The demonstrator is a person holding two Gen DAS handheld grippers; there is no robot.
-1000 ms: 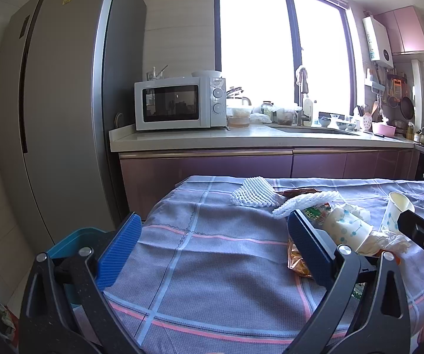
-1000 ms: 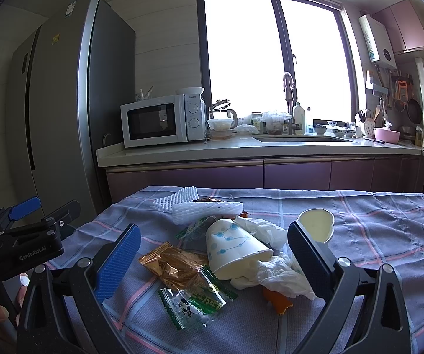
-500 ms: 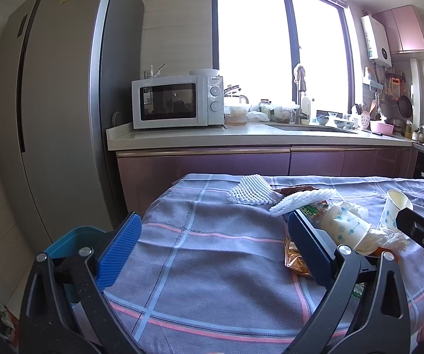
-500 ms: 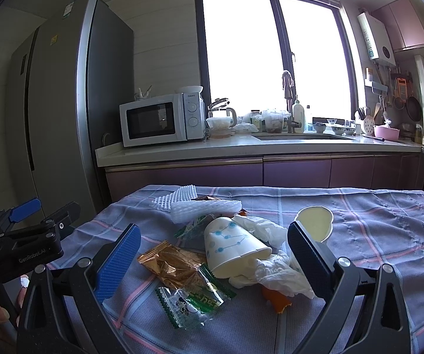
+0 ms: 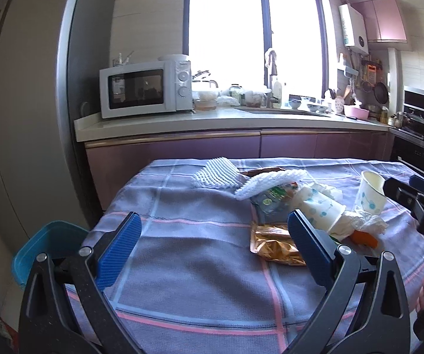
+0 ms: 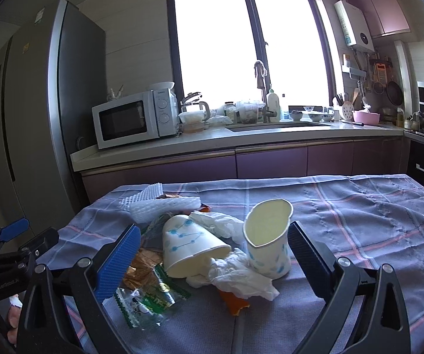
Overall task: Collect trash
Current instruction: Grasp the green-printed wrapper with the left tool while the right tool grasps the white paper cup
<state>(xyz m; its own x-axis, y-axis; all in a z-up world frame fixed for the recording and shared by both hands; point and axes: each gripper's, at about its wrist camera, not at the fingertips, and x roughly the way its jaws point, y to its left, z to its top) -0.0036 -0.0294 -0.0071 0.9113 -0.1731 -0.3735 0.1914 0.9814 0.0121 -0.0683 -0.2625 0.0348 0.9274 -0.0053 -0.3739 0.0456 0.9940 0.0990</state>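
Home kitchen, microwave (image 6: 132,122) on counter (image 6: 241,141), fridge (image 6: 34,112), sink faucet (image 6: 260,85), hanging pans (image 6: 394,90)

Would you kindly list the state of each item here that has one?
Left tongs: open, empty.
Right tongs: open, empty.
Dotted cup: on its side.
Bent cup: upright, rim dented.
Tissue: crumpled.
Gold wrapper: crumpled.
Blue bin: open.
Microwave: door shut.

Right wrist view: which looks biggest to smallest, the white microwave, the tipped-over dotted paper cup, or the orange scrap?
1. white microwave
2. tipped-over dotted paper cup, nearly as large only because it lies much nearer the camera
3. orange scrap, partly hidden under crumpled tissue
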